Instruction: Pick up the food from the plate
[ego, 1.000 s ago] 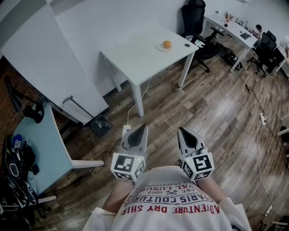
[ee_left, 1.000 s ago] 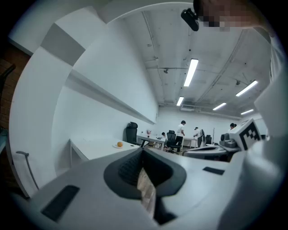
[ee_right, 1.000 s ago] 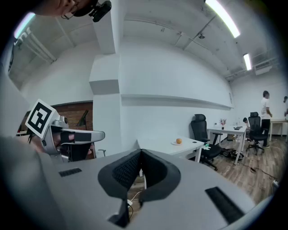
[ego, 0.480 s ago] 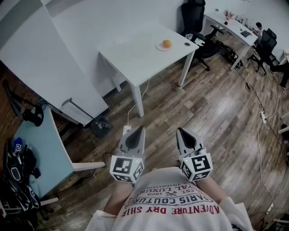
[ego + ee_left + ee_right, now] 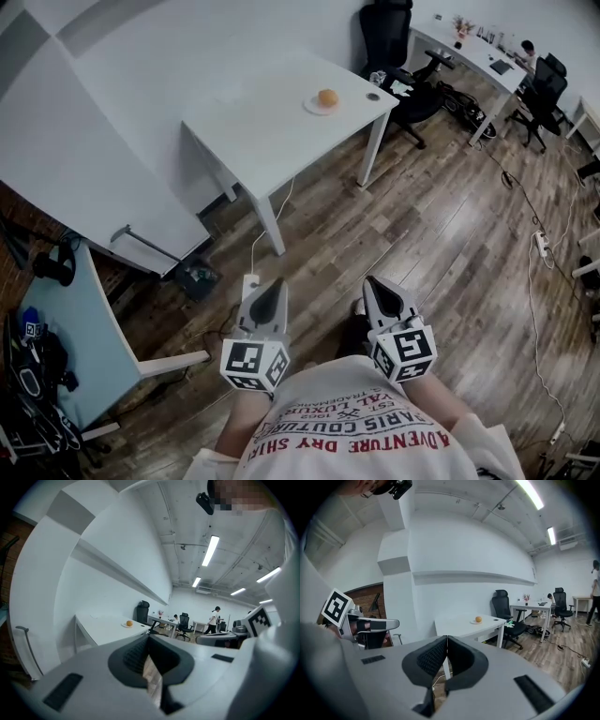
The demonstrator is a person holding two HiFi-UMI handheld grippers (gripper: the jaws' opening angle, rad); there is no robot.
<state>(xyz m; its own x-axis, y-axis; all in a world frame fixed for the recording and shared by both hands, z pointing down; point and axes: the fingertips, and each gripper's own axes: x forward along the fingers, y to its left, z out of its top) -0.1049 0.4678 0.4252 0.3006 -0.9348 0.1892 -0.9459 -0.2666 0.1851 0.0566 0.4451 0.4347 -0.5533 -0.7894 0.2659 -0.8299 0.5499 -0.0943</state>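
Observation:
A round orange food item lies on a small white plate near the far right corner of a white table. Both grippers are held close to my body over the wooden floor, far short of the table. The left gripper and right gripper both point towards it, jaws shut and empty. In the left gripper view the food is small and distant above the closed left gripper. In the right gripper view the food sits beyond the closed right gripper.
A black office chair stands behind the table's right end. More desks and chairs fill the back right. A pale blue table with dark gear is at the left. Cables and a power strip lie on the floor.
The white table has shifted left and lower in the head view. Both grippers sit lower in the frame, still shut and side by side.

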